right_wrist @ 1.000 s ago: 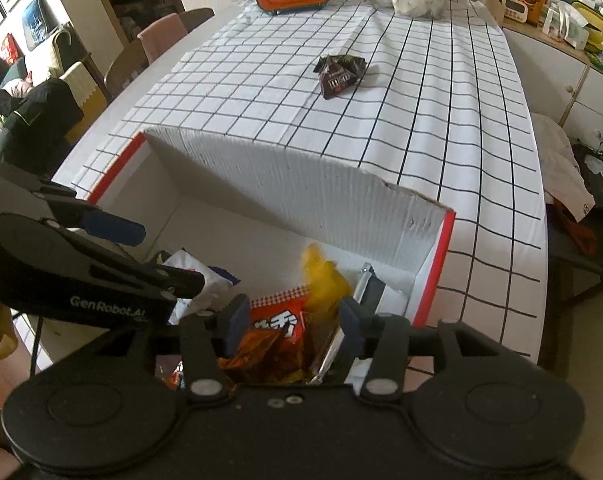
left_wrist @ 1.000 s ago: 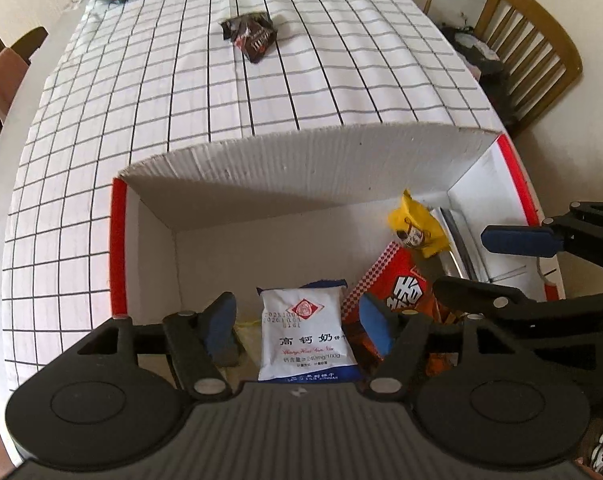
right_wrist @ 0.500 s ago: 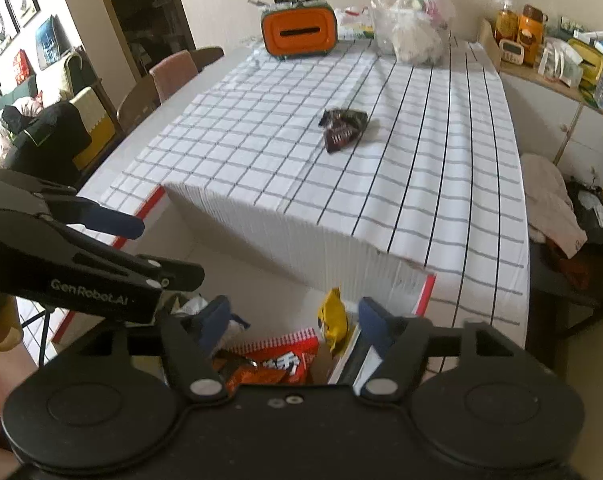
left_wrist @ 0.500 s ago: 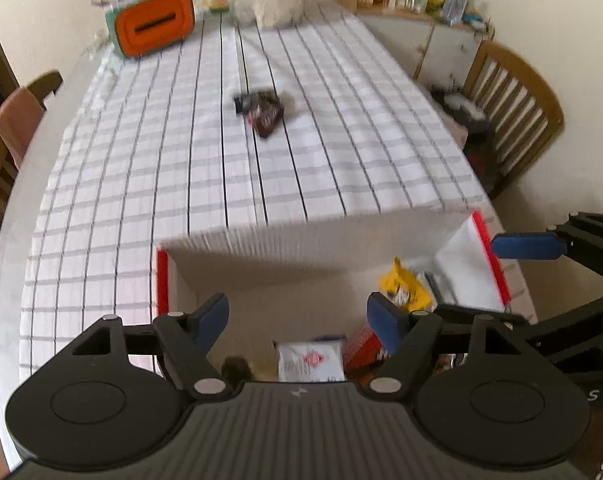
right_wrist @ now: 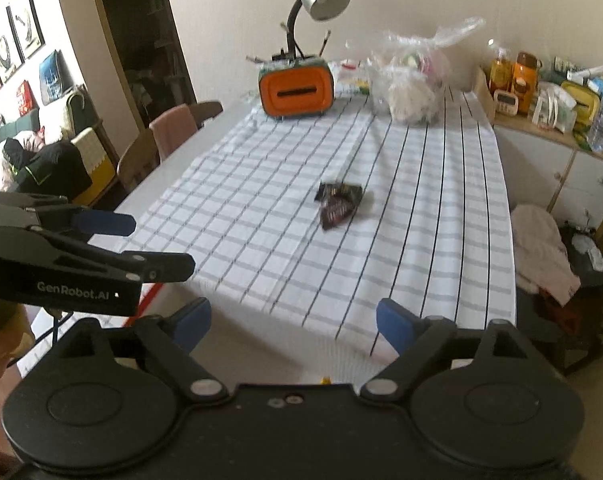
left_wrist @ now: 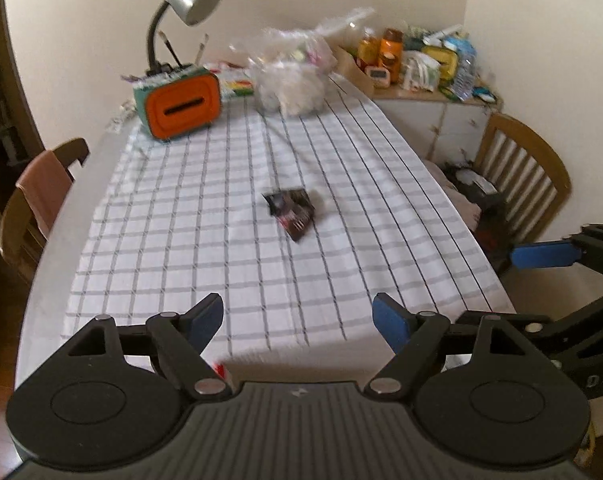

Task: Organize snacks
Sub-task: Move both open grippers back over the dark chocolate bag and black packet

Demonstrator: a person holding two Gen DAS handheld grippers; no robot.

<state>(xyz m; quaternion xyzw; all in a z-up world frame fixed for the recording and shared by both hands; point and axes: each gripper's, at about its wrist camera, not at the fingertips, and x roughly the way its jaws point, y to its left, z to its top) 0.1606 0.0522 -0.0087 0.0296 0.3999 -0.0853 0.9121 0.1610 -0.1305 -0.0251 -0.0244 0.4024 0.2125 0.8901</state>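
Dark brown candy packet [left_wrist: 292, 213] lies alone mid-way along the checked tablecloth [left_wrist: 189, 240], well ahead of both grippers and short of the orange tissue box [left_wrist: 181, 106]. Left gripper [left_wrist: 298, 320] and right gripper [right_wrist: 293, 320] are opening, nothing between their jaws.

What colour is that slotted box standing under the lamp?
The slotted box has an orange front in a teal-green casing, seen best from the right wrist view.
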